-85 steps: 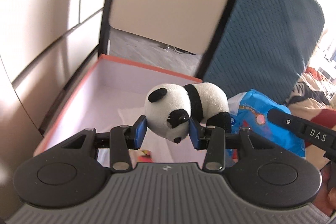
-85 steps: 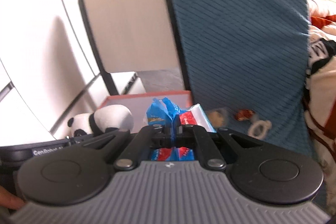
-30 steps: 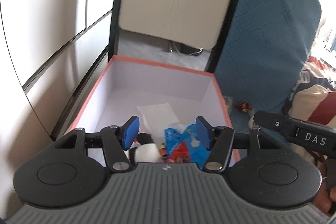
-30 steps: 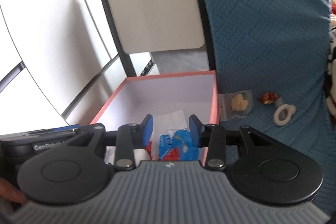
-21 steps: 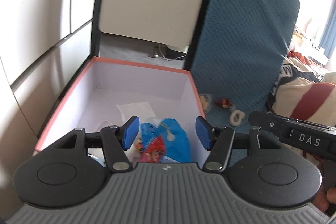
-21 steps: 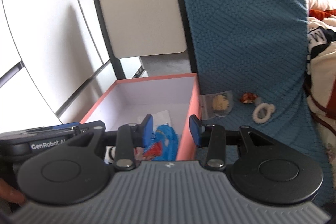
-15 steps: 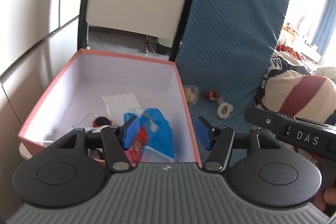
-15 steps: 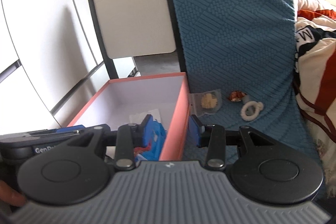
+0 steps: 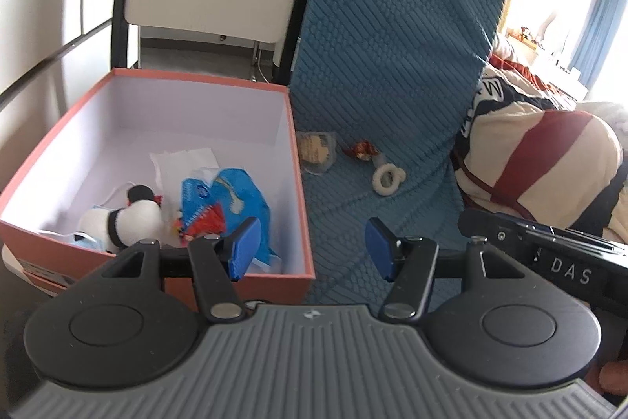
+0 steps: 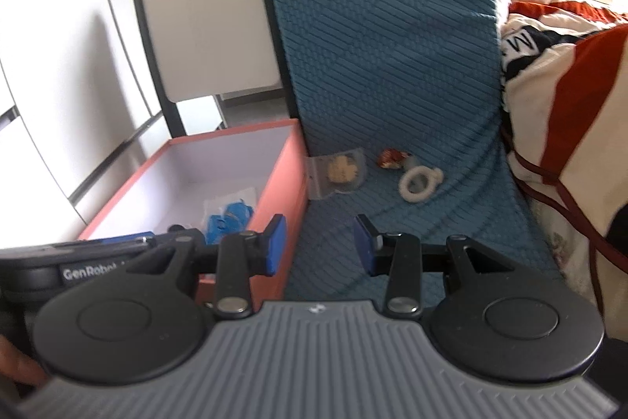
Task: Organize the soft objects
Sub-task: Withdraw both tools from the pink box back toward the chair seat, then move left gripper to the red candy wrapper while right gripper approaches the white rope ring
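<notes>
Teal quilted cover [image 9: 392, 65] spreads right of the salmon box [image 9: 302, 222], which holds the panda plush [image 9: 125, 218] and blue packet [image 9: 231, 199]; both grippers' [image 9: 310, 246] [image 10: 318, 246] jaws released, empty.

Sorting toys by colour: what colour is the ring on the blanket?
Off-white ring; clearest in the right wrist view.

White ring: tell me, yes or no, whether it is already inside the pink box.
No, the white ring lies on the blue cover, outside the pink box.
</notes>
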